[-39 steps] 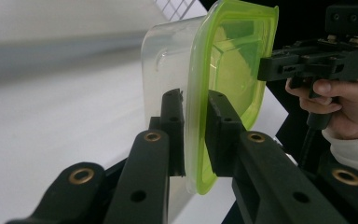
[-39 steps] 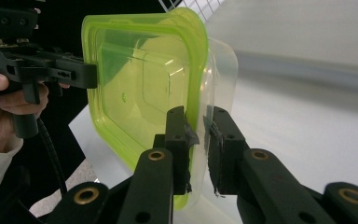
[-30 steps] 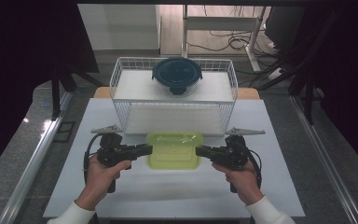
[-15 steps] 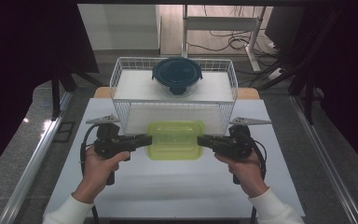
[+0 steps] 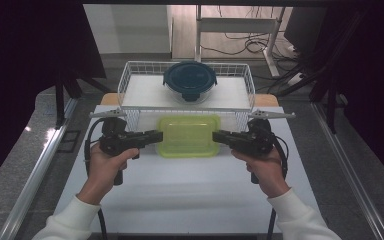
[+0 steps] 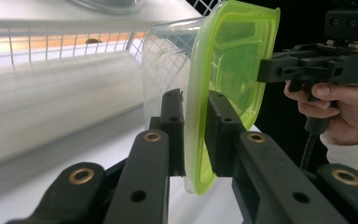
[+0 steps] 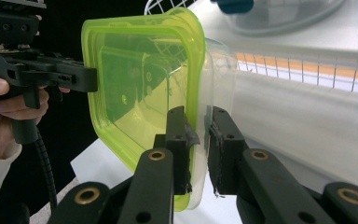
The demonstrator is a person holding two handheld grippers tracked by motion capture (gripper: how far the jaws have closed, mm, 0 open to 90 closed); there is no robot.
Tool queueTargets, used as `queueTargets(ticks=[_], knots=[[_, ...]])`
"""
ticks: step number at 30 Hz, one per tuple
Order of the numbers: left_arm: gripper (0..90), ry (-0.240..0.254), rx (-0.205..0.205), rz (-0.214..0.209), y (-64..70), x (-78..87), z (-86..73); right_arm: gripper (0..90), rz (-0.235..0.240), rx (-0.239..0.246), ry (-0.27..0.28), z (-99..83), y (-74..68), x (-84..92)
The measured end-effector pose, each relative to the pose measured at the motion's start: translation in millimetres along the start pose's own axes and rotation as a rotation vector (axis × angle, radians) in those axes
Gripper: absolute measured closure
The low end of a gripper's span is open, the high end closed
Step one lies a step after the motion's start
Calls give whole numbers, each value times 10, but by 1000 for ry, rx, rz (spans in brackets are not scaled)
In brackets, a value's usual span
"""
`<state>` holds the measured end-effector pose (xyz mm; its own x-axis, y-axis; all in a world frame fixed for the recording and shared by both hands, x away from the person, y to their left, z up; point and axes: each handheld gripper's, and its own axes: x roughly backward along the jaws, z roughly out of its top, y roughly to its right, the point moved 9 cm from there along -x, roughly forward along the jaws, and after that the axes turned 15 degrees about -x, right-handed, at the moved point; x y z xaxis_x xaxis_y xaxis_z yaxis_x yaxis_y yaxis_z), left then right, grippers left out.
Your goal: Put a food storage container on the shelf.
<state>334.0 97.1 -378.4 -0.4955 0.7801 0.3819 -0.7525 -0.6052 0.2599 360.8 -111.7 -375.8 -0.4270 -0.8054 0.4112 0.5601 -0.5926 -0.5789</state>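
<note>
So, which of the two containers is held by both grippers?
The green-lidded container, clamped at its rim by the left gripper and right gripper. The dark-blue-lidded one sits untouched in the wire basket.

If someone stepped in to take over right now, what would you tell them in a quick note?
Left tool: shut on the green-lidded container, at its left rim.
Right tool: shut on the same container, at its right rim.
The container hangs between both tools, clear of the white table, just in front of the wire basket.
The round dark-lidded container already sits in the basket.
Left, probably: carry the container over the basket wall, set it down, let go.
</note>
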Motion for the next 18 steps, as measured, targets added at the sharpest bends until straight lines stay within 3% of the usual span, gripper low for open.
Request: queueTargets(ticks=[9,18], knots=[[793,11,-9,-1,-63,23,193,788,0,15,8,205,-53,0],[793,19,-21,3,-145,50,499,789,1,16,21,491,-112,16]])
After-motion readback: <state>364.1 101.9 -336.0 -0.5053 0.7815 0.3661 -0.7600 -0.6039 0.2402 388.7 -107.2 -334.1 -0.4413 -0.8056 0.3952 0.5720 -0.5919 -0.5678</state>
